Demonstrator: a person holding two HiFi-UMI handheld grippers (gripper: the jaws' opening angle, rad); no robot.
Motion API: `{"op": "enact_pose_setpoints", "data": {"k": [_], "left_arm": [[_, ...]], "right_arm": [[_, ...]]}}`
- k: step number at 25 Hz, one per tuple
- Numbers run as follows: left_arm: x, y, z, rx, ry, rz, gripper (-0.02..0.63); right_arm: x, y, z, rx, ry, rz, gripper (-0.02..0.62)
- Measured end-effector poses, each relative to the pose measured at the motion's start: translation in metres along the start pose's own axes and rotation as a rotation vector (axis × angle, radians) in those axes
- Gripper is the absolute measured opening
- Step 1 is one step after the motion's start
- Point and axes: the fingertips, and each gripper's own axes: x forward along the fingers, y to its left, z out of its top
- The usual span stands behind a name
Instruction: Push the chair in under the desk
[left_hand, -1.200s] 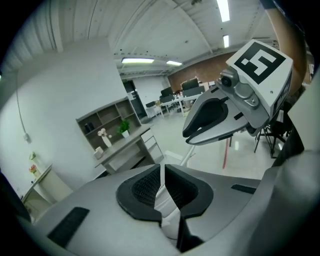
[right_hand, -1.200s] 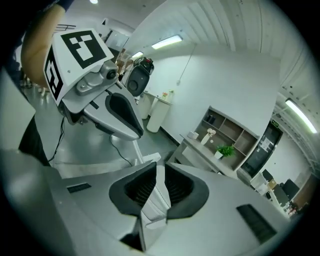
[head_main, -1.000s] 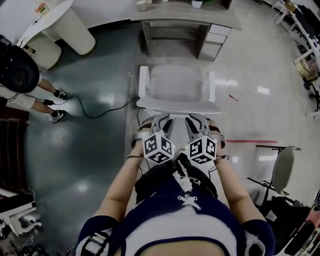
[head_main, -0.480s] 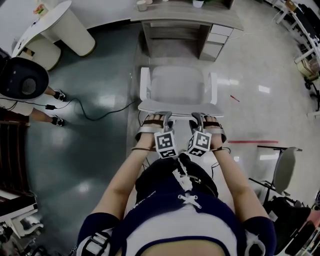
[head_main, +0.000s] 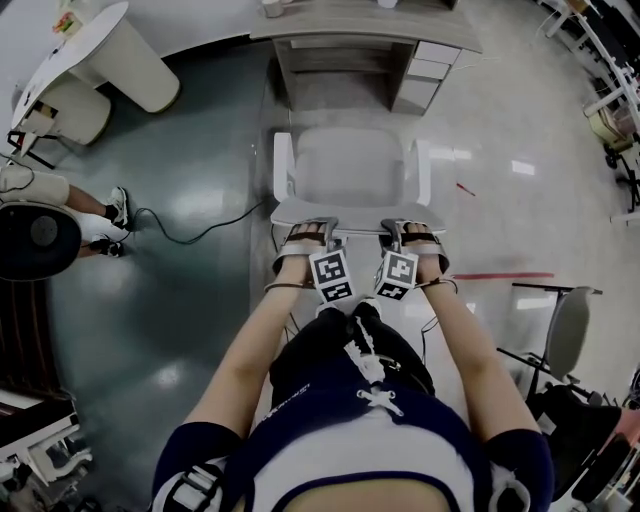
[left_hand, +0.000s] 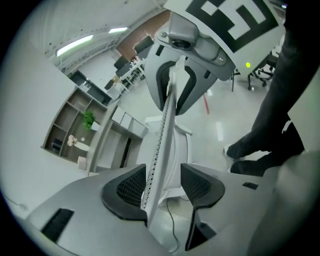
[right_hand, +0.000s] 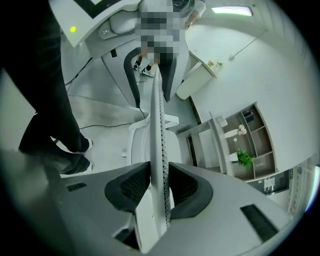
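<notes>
A white chair (head_main: 350, 165) stands on the floor in front of the grey desk (head_main: 365, 25), its seat outside the desk's opening. Both grippers sit on the top edge of its backrest (head_main: 355, 213). My left gripper (head_main: 312, 232) straddles the left part of that edge. In the left gripper view the thin perforated backrest (left_hand: 166, 125) runs between the jaws of the left gripper (left_hand: 162, 182), which are opening, with a gap beside the right pad. My right gripper (head_main: 405, 232) is on the right part. There the backrest (right_hand: 157, 125) fills the right gripper (right_hand: 160, 182), whose closing pads touch both sides.
A person (head_main: 35, 235) stands at the left, and a black cable (head_main: 190, 230) runs across the floor to the chair. A round white table (head_main: 90, 45) is at the back left. Another chair (head_main: 565, 335) and a red floor line (head_main: 500, 276) lie at the right.
Both grippers moved forward onto the backrest's top edge and their jaws went from shut to spread around it. The person at the left shifted nearer.
</notes>
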Motion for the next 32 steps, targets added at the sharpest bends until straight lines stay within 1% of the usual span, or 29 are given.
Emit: {"op": "enact_pose_setpoints", "data": {"k": [3, 5, 7, 8, 11, 13, 16, 20, 24, 26, 29, 32], "left_arm": [[0.007, 0.003, 0.002, -0.088, -0.051, -0.003, 0.221], [0.011, 0.004, 0.002, -0.128, -0.077, 0.0, 0.204], [0.012, 0.009, 0.002, -0.137, -0.096, 0.023, 0.166], [0.012, 0.01, 0.002, -0.139, -0.107, 0.032, 0.166], [0.011, 0.012, 0.004, -0.142, -0.129, 0.047, 0.167], [0.013, 0.013, 0.005, -0.156, -0.13, 0.028, 0.167], [0.014, 0.019, 0.008, -0.189, -0.137, -0.018, 0.17], [0.021, 0.028, 0.012, -0.193, -0.162, -0.012, 0.17], [0.03, 0.038, 0.02, -0.236, -0.154, -0.068, 0.173], [0.034, 0.043, 0.022, -0.248, -0.154, -0.079, 0.173], [0.039, 0.053, 0.025, -0.249, -0.153, -0.056, 0.173], [0.041, 0.063, 0.028, -0.248, -0.166, -0.049, 0.173]], "right_arm": [[0.01, 0.003, -0.002, 0.009, 0.001, 0.01, 0.106], [0.014, 0.004, -0.001, 0.011, -0.009, 0.014, 0.103], [0.02, 0.005, -0.001, -0.008, -0.014, 0.008, 0.098], [0.024, 0.006, -0.002, -0.024, -0.015, 0.004, 0.095], [0.039, 0.009, -0.005, -0.05, 0.0, -0.014, 0.049], [0.045, 0.004, -0.007, -0.061, 0.013, -0.045, 0.028], [0.049, -0.002, -0.009, -0.069, 0.022, -0.074, 0.025], [0.057, -0.013, -0.014, -0.062, 0.029, -0.059, 0.018], [0.061, -0.028, -0.02, -0.067, 0.024, -0.073, 0.017], [0.067, -0.032, -0.024, -0.077, 0.026, -0.051, 0.017], [0.072, -0.04, -0.029, -0.089, 0.019, -0.03, 0.015], [0.077, -0.05, -0.031, -0.097, 0.009, -0.033, 0.015]]}}
